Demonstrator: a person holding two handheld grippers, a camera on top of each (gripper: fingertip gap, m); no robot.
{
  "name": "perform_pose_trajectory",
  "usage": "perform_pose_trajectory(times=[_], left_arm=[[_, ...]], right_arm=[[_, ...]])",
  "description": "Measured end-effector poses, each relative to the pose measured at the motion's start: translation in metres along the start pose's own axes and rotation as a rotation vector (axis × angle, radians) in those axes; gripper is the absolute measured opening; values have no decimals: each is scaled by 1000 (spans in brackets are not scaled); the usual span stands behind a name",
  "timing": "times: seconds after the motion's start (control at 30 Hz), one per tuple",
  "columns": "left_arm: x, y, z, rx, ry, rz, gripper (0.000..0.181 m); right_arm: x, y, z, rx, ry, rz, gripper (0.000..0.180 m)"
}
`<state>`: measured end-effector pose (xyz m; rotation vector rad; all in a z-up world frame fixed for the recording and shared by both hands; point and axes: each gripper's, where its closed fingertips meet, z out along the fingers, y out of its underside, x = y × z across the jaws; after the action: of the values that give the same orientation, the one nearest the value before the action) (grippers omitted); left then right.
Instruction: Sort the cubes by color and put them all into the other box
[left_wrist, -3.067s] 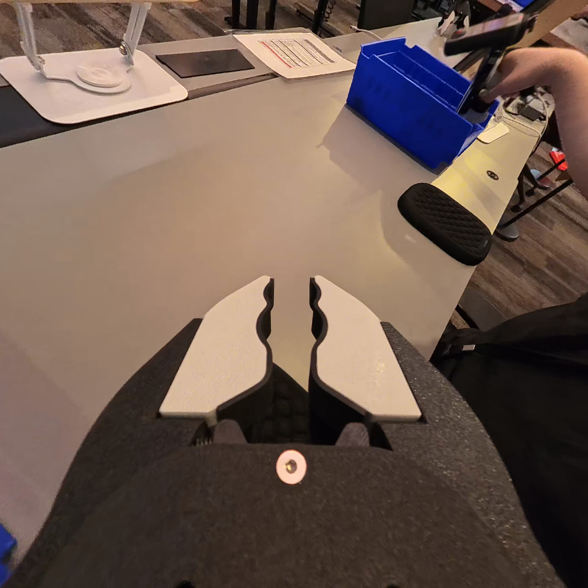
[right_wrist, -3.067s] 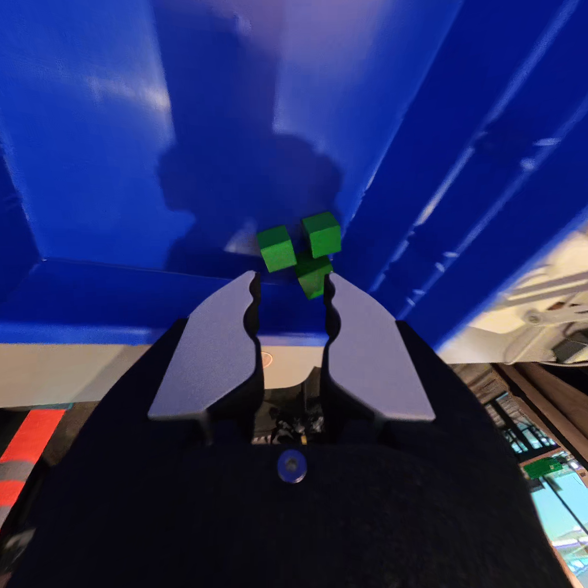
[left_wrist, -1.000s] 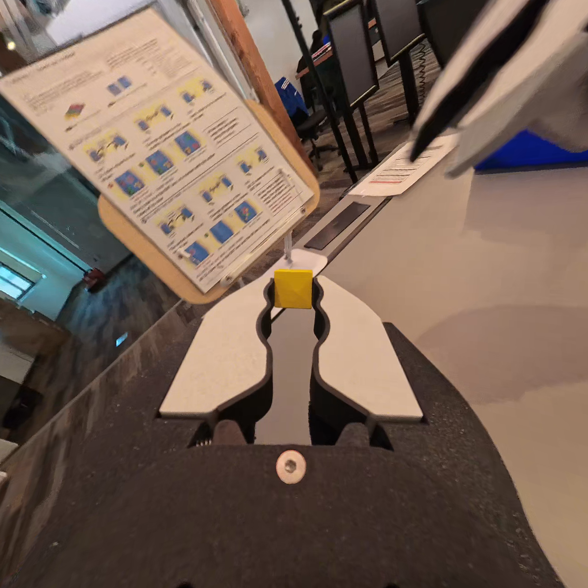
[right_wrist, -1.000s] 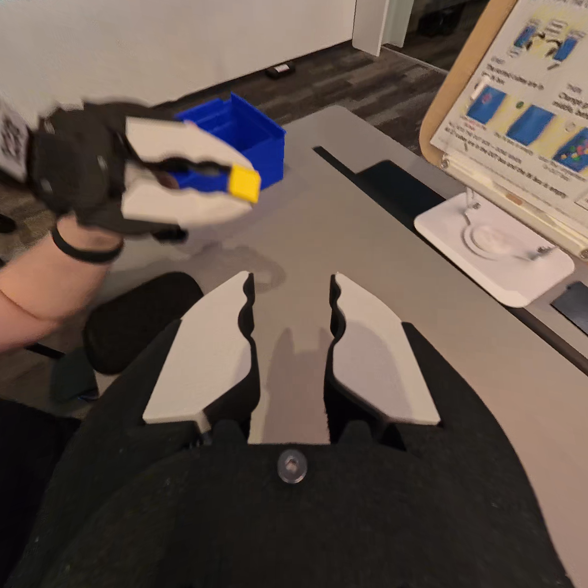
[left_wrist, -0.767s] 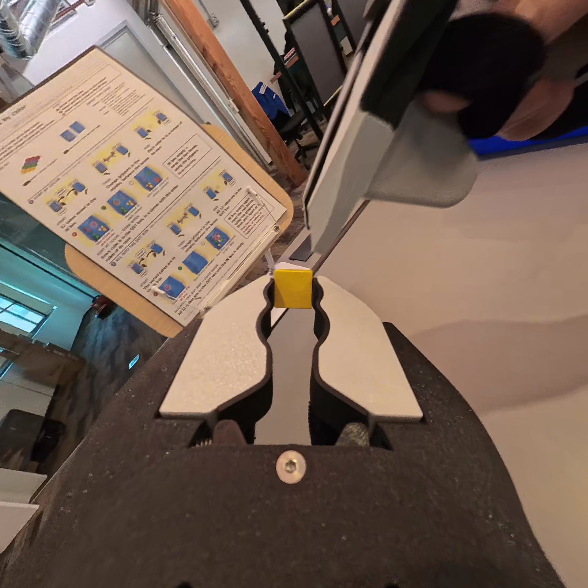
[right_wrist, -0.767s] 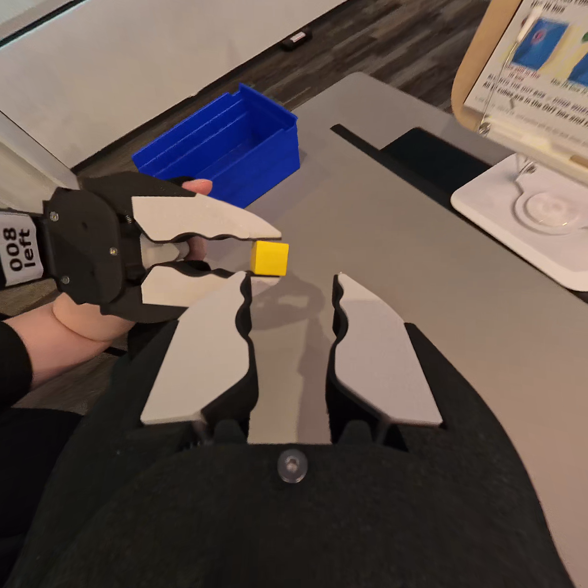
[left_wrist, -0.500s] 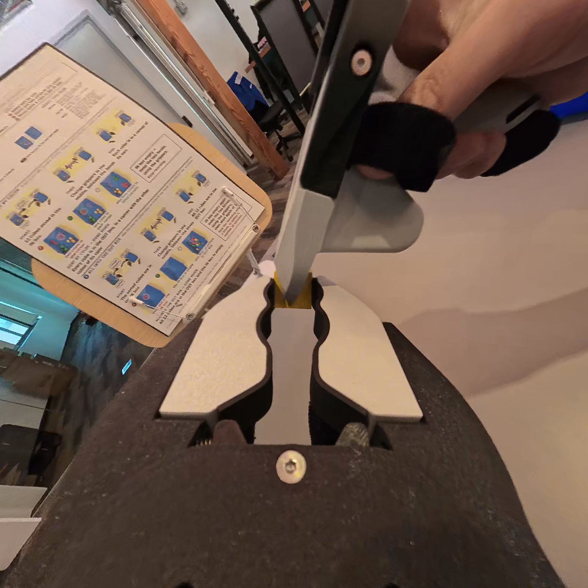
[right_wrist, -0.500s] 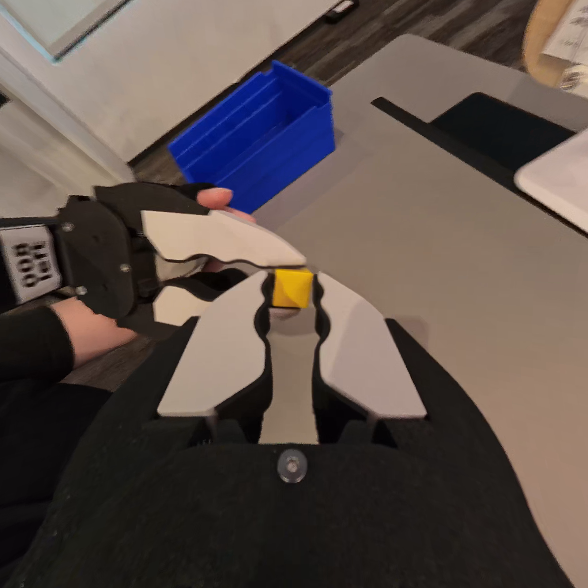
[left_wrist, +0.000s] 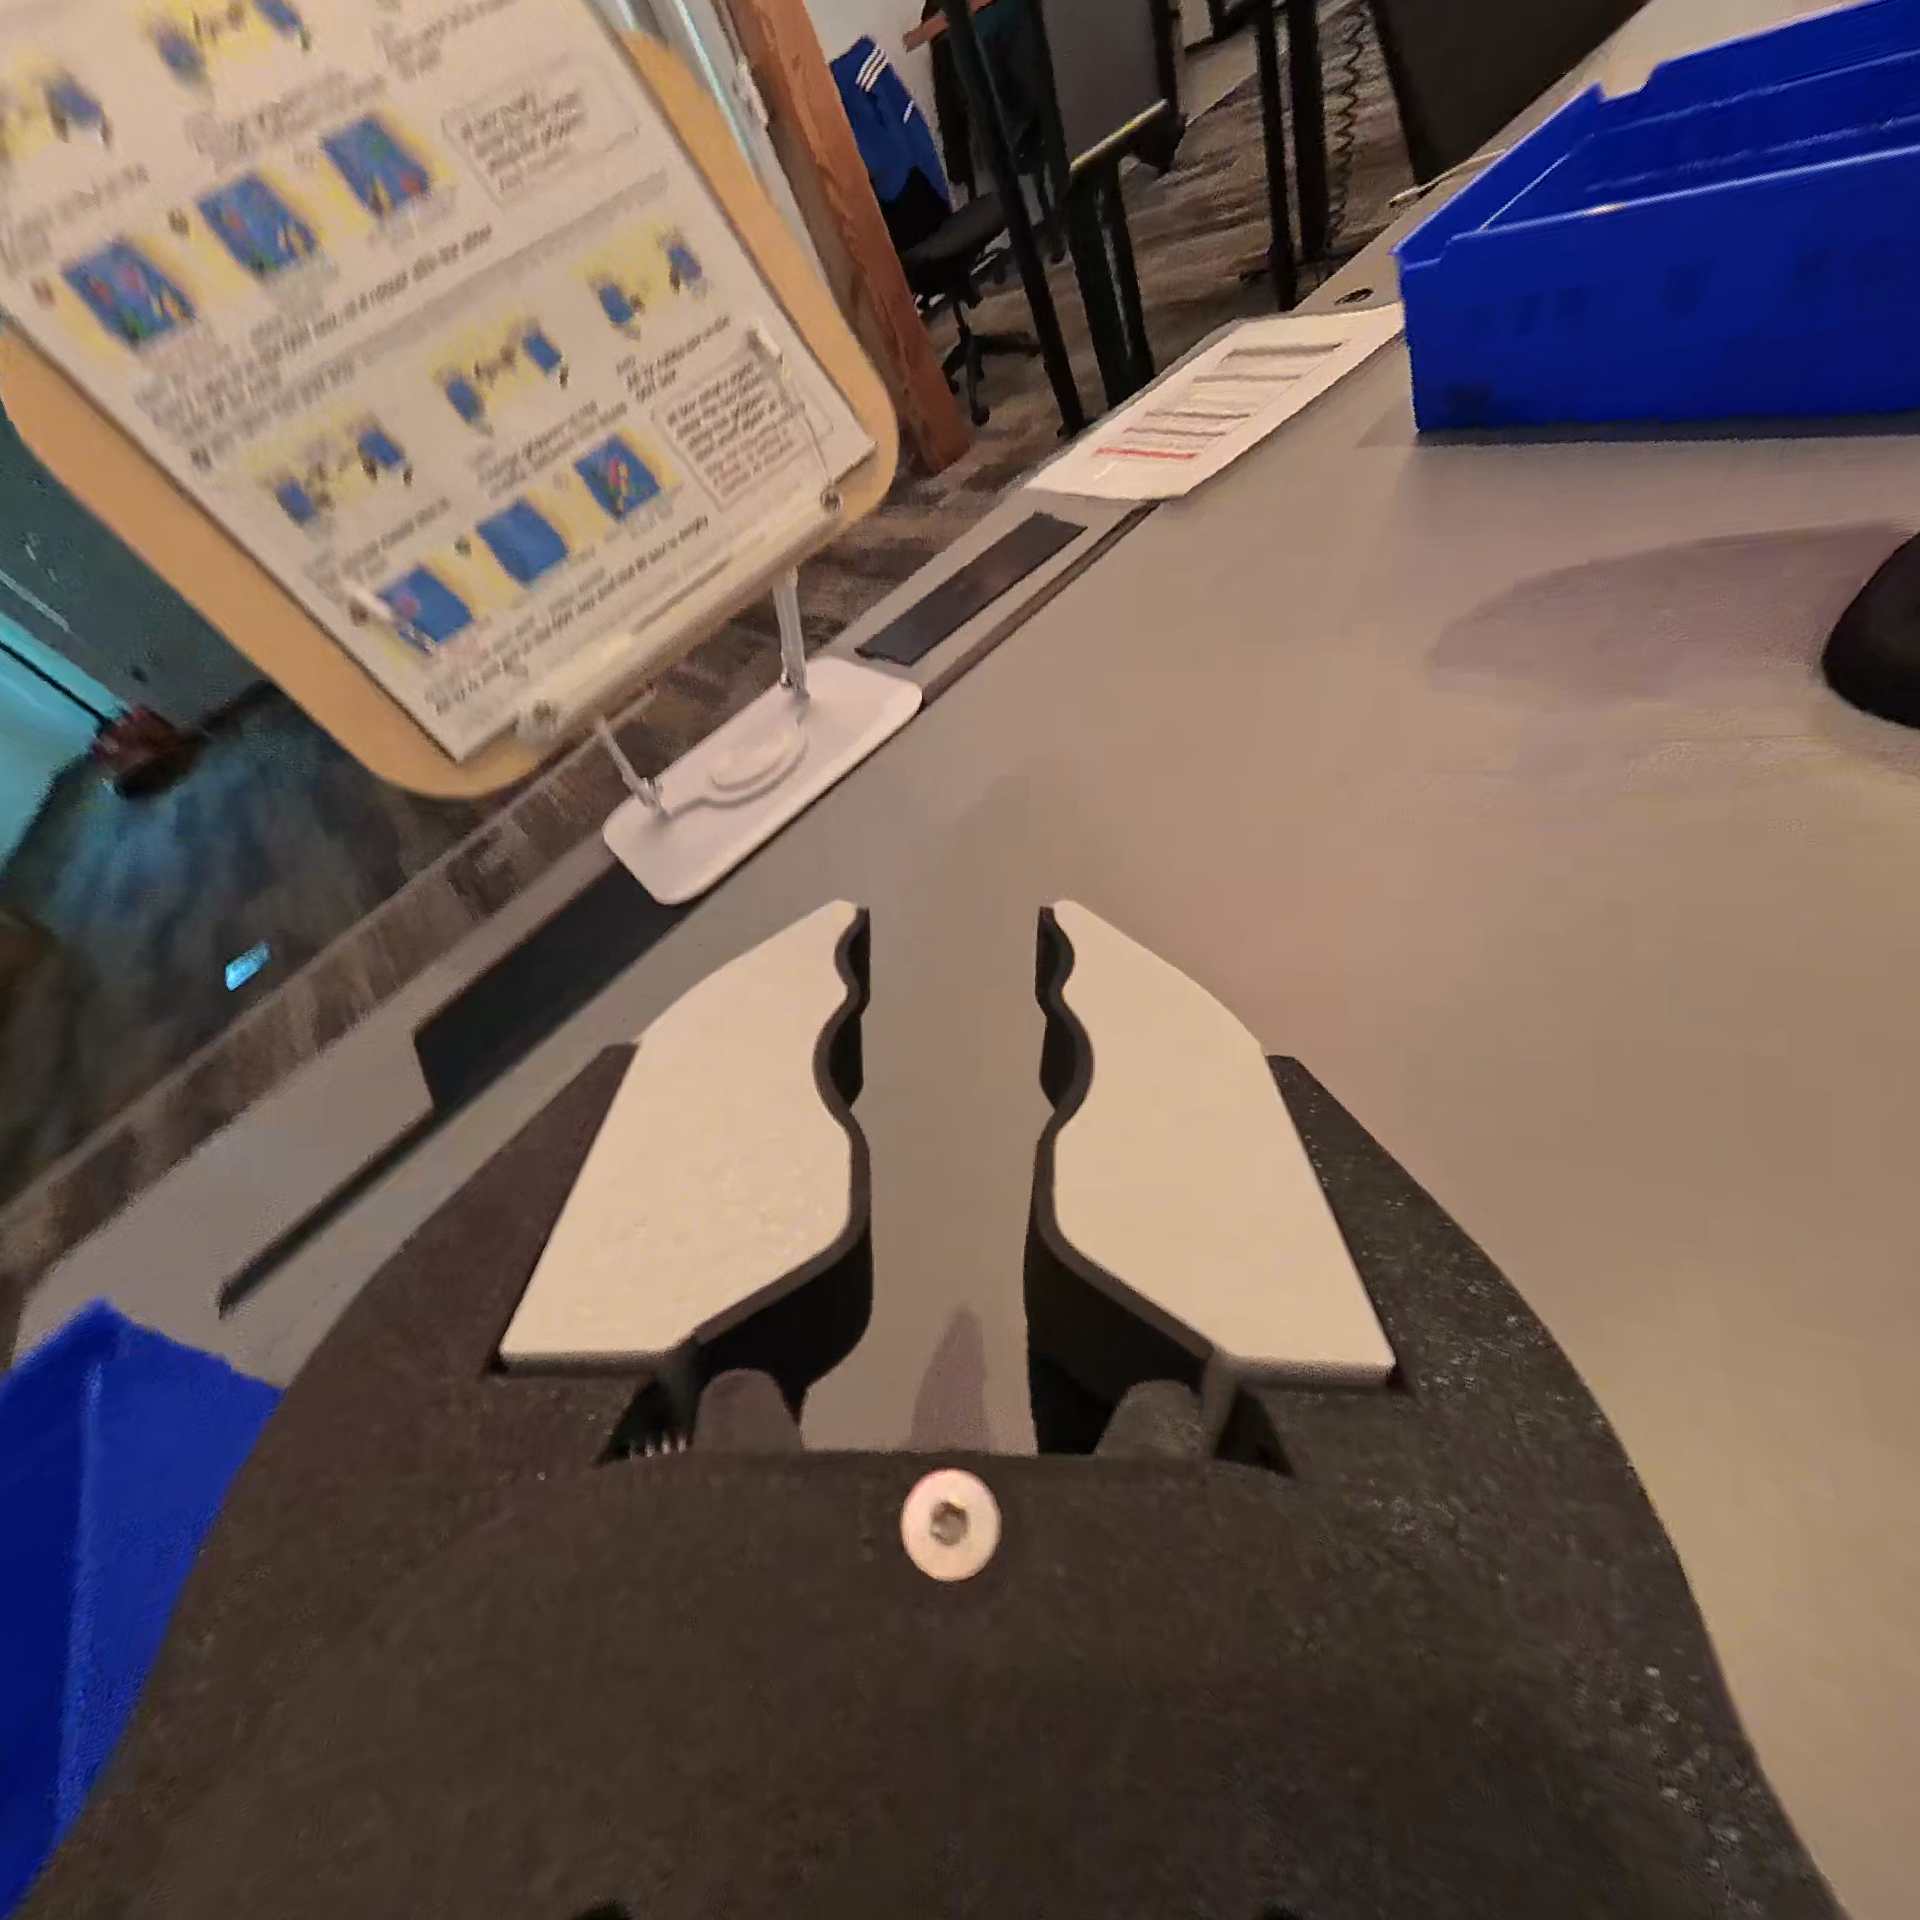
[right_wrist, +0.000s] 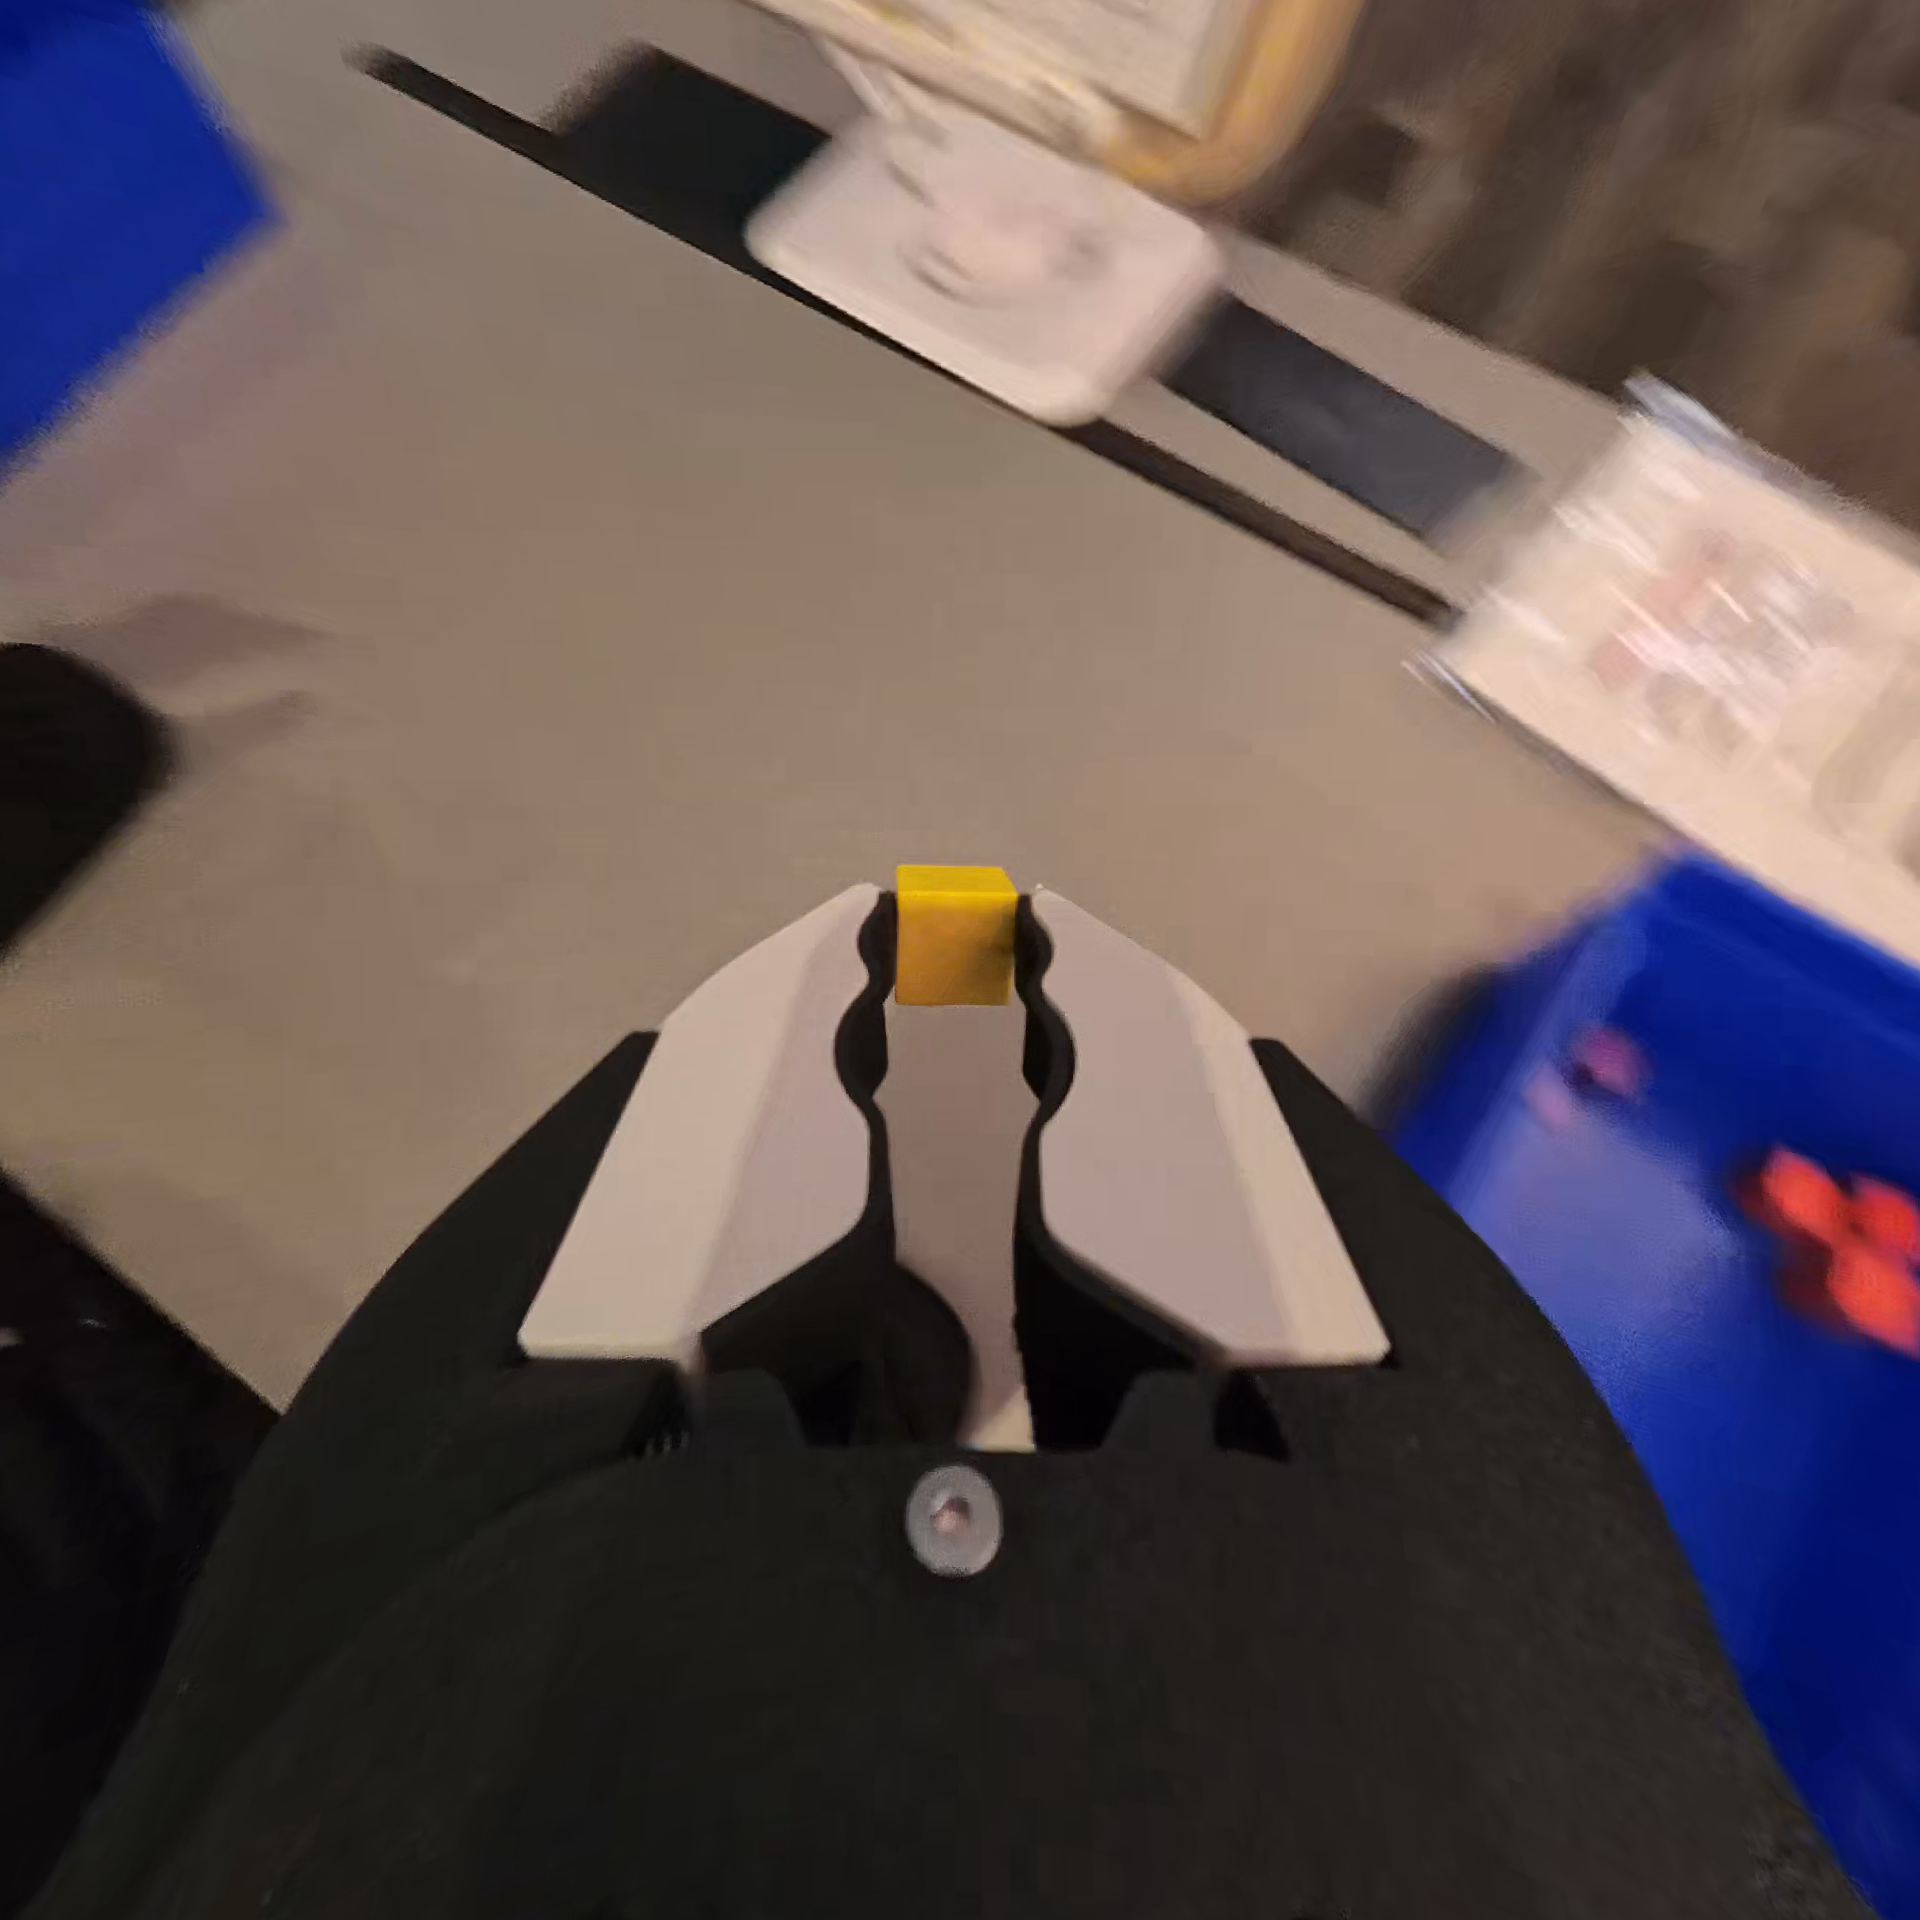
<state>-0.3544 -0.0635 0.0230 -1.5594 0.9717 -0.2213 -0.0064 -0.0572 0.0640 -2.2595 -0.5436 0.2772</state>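
Carrying small yellow cube w/ right tongs clamped on it.
Left tongs apart, empty; keep grip firm, aim for blue plastic box.

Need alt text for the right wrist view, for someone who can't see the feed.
The right gripper is shut on a yellow cube above a grey table. A blurred blue bin holding red cubes sits at lower right.
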Motion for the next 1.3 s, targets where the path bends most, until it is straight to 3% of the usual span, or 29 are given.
perform_pose_trajectory(times=[0.1,0.2,0.37,0.53,0.67,0.97,1.13,1.3], left_arm=[[-3,25,-4,-47,-23,-73,29],[1,34,1,-67,-13,-126,27],[10,15,21,-59,43,-213,23],[22,-18,38,-28,76,-226,20],[32,-27,45,-47,70,-215,19],[33,-32,45,-71,17,-198,18],[0,-34,16,-73,-93,-171,20],[-63,-22,-40,-108,-219,-212,21]], right_arm=[[86,65,-32,-130,144,149,21],[134,128,-42,-246,178,273,21],[148,196,-21,-404,79,356,21],[139,233,5,-604,-3,302,21],[133,250,14,-739,-40,245,21],[124,257,18,-824,-113,225,24],[135,232,4,-654,-49,245,30],[152,186,-41,-403,154,217,31]])
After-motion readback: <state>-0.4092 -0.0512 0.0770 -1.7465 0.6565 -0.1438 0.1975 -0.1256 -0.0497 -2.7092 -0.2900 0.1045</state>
